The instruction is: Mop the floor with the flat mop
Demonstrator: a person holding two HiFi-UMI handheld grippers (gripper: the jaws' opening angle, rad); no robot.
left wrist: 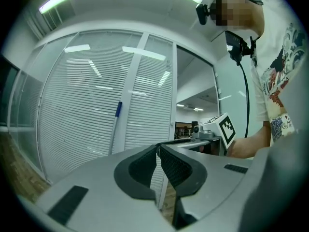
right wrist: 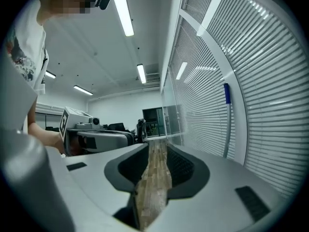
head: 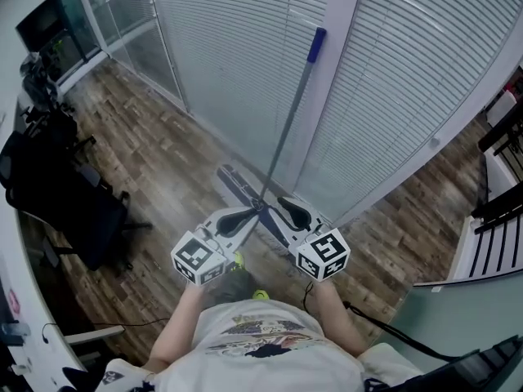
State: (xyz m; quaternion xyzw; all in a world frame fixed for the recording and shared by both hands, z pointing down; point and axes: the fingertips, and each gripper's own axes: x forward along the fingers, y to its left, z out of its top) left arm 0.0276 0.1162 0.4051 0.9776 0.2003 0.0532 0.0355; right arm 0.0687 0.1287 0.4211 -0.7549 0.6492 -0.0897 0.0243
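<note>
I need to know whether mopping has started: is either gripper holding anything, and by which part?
Nothing is held. The left gripper is shut and empty, the right gripper slightly open and empty; the flat mop leans on the wall, ungripped.

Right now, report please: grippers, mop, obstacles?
Left gripper shut, empty. Right gripper open, empty. Flat mop leans on window frame, unheld. Nothing blocks it.
</note>
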